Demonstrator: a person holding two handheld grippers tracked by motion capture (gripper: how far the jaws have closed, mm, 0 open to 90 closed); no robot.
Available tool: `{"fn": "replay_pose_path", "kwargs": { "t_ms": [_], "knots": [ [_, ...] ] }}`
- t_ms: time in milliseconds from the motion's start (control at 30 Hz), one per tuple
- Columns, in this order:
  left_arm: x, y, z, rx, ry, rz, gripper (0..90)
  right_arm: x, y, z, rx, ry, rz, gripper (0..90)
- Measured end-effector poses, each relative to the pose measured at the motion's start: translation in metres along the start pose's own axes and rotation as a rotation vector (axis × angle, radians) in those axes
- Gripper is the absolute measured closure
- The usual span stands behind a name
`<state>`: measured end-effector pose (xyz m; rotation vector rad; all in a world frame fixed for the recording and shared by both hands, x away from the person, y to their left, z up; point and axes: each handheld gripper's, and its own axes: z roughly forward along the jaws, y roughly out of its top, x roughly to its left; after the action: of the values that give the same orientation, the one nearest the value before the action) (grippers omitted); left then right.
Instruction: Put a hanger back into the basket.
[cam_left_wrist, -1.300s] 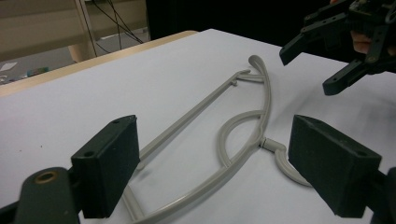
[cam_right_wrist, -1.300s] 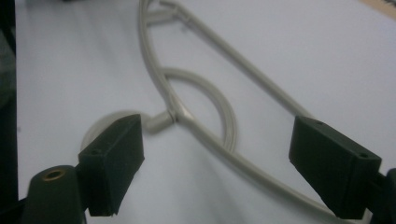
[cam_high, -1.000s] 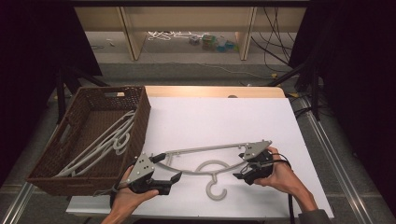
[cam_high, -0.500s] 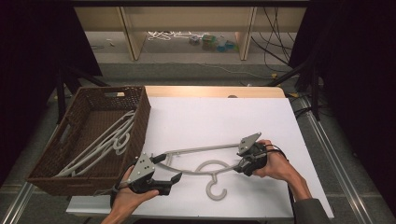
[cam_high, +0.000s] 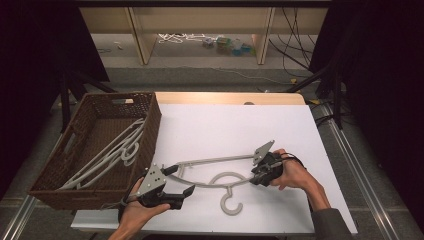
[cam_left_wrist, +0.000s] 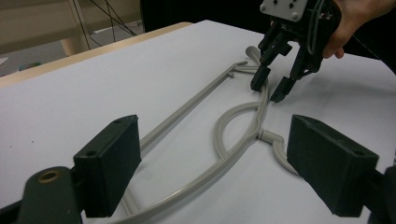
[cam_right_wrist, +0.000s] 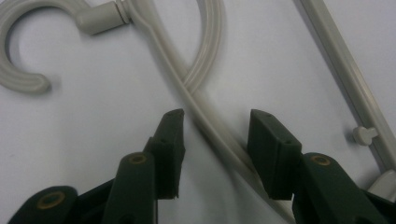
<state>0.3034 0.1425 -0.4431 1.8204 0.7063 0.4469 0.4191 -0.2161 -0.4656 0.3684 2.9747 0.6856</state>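
Two grippers down at one grey hanger (cam_high: 215, 172), flat on the white table (cam_high: 240, 125), hook (cam_high: 231, 205) toward the near edge. Right gripper (cam_right_wrist: 215, 122) lowered over the hanger's right shoulder, jaws just been closing, now astride the curved arm with a gap showing on each side, pads not yet pressing. Same seen from the left gripper view: right gripper (cam_left_wrist: 275, 86) tip-down, one finger on either side of the arm. Left gripper (cam_high: 182, 192) near the hanger's left end, jaws spread wide, nothing pinched; hanger's arm and bar running out between and beyond them. Left of the table a wicker basket (cam_high: 50, 190), several more hangers (cam_high: 112, 152) inside.
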Motion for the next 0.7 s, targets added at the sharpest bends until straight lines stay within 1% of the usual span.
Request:
{"fn": "replay_pose_path", "kwargs": {
  "t_ms": [33,167,200,267,300,333,367,433,467,500,533,567,600,633,667,700],
  "knots": [
    [0.000,0.000,0.000,-0.003,-0.002,-0.001,17.6,0.001,0.000,0.000,0.003,0.003,-0.004,61.9],
    [0.000,0.000,0.000,-0.003,-0.002,0.000,17.8,0.004,0.002,0.000,0.019,-0.006,-0.018,62.8],
    [0.000,0.000,0.000,-0.002,-0.002,-0.010,17.8,0.004,0.002,0.000,0.026,-0.008,-0.023,63.2],
    [0.000,0.000,0.000,0.000,0.002,-0.003,17.9,0.005,0.004,0.000,0.040,-0.009,-0.047,64.2],
    [0.000,0.000,0.000,0.000,0.001,-0.009,18.0,0.006,0.004,0.000,0.042,-0.016,-0.051,64.9],
    [0.000,0.000,0.000,-0.001,-0.001,-0.008,18.0,0.007,0.004,0.000,0.046,-0.010,-0.062,65.7],
    [0.000,0.000,0.000,0.000,-0.001,0.004,18.0,0.007,0.004,0.000,0.047,-0.009,-0.073,66.4],
    [0.000,-0.001,0.001,-0.006,-0.005,0.000,18.0,0.007,0.004,0.000,0.046,-0.001,-0.080,67.1],
    [-0.001,-0.001,0.001,-0.007,-0.006,-0.009,18.0,0.006,0.004,0.001,0.044,0.005,-0.095,67.4],
    [-0.001,-0.001,0.001,-0.005,-0.005,-0.008,18.0,0.007,0.005,0.001,0.050,0.005,-0.096,67.7],
    [-0.001,-0.001,0.001,0.002,-0.001,-0.006,18.0,0.007,0.006,0.001,0.056,0.007,-0.110,68.3],
    [-0.001,-0.001,0.001,0.003,0.000,0.001,18.0,0.007,0.008,0.001,0.071,-0.003,-0.121,69.0],
    [-0.001,-0.001,0.001,0.004,-0.002,0.008,18.0,0.007,0.009,0.002,0.081,0.005,-0.139,69.7],
    [-0.001,-0.001,0.001,0.004,-0.003,0.006,18.0,0.008,0.011,0.002,0.091,0.001,-0.145,70.3],
    [-0.001,-0.001,0.002,0.006,-0.003,0.007,18.1,0.008,0.012,0.002,0.097,0.009,-0.152,70.9],
    [-0.001,-0.001,0.002,0.011,-0.003,-0.001,18.1,0.008,0.012,0.002,0.097,0.006,-0.160,71.5]
  ]
}}
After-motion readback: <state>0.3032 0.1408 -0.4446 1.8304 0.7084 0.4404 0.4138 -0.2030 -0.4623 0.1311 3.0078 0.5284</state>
